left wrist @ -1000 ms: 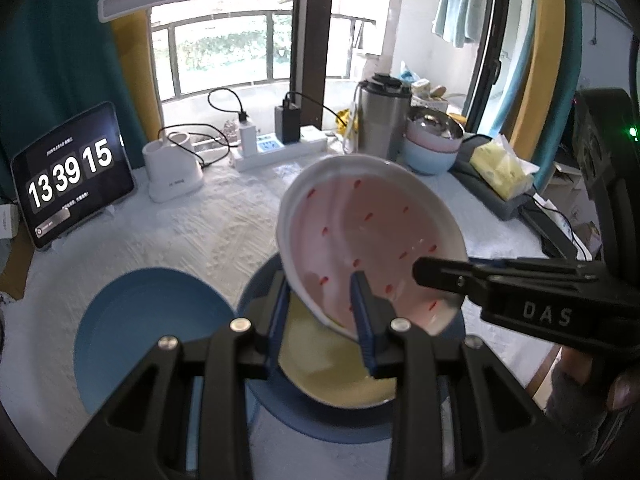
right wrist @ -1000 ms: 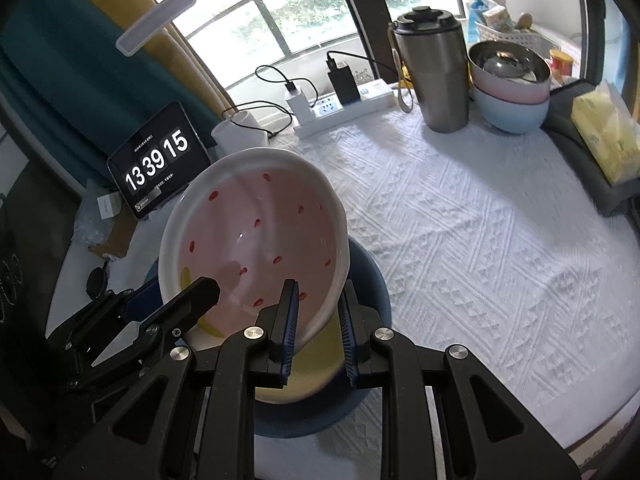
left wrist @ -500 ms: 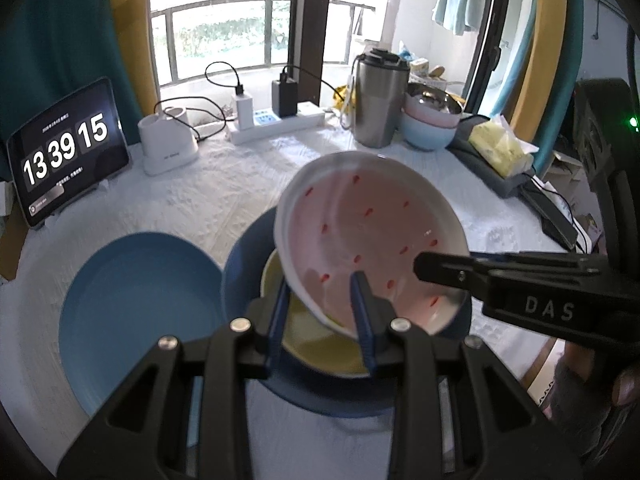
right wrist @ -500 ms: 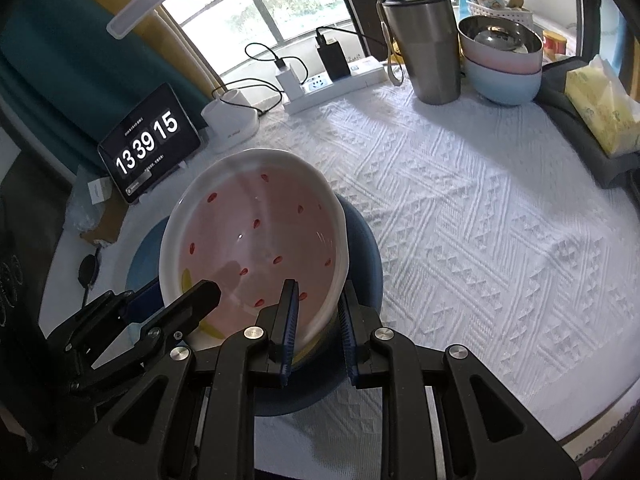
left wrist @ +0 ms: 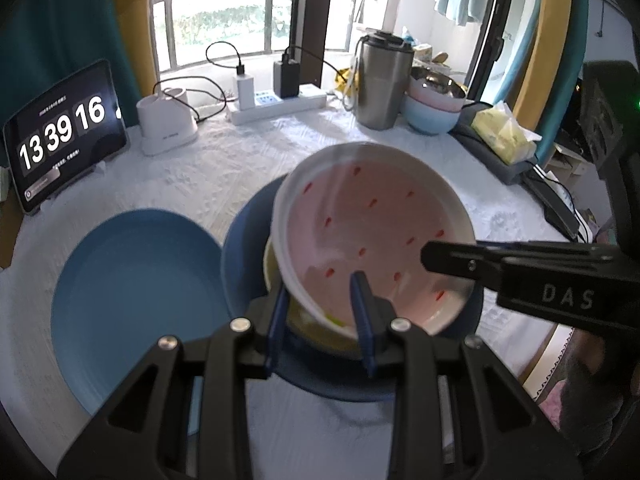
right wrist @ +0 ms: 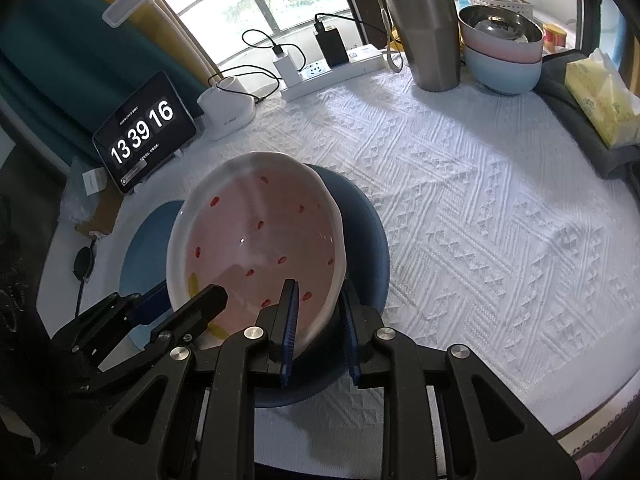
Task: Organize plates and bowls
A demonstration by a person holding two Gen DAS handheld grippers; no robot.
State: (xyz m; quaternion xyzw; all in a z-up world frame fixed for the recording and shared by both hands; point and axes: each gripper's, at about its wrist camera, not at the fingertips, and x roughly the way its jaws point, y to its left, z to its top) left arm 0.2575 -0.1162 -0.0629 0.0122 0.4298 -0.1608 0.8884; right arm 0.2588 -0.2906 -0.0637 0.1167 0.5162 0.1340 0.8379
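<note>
Pink bowl [left wrist: 372,240] held by both grippers over the stacked dishes

On the table [right wrist: 460,220], dark plate [right wrist: 368,240] carried a yellow bowl [left wrist: 316,336], w/ light blue plate [left wrist: 132,300] just beside. Pink bowl hung tilted above yellow one, not seated yet. Left gripper [left wrist: 320,320] was clamped on its near rim, right gripper [right wrist: 318,320] clamped on the opposite rim. To do this well, I judge: level the bowl first, centre it over yellow bowl, lower both sides evenly, let go only after it sat.
</note>
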